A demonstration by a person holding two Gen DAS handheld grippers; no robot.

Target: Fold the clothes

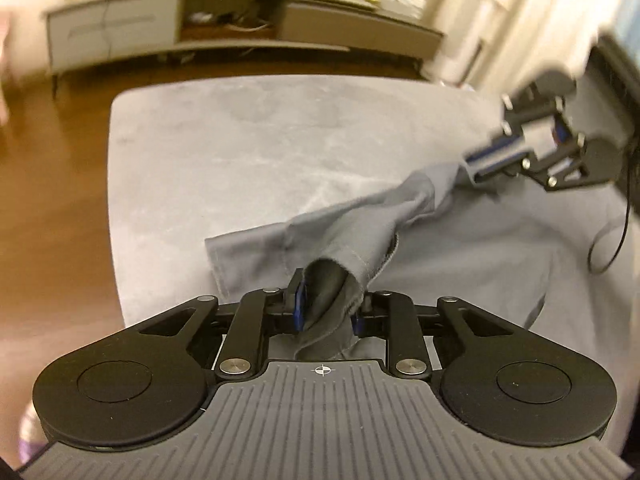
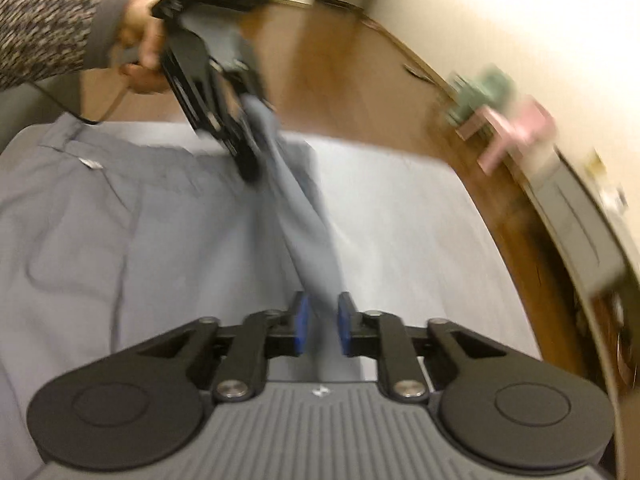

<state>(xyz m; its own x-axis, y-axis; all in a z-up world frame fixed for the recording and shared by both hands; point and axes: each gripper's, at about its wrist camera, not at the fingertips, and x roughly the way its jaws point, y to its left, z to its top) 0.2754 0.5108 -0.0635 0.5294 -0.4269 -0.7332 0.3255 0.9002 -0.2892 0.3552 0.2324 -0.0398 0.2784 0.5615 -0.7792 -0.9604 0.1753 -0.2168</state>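
Stretched between left gripper [image 1: 326, 304] and right gripper [image 2: 320, 320], both clamped on grey trousers [image 1: 320, 236]: light, limp cloth, likely best pinched at hems, above the table [image 1: 240, 140].

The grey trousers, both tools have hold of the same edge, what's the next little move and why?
Probably carry both tools together across the body of the grey trousers and lay the edge down. The left tool and right tool each pinch one end of a lifted, twisted strip of cloth, while the rest lies flat on the grey cushion, so the fold is only half made.
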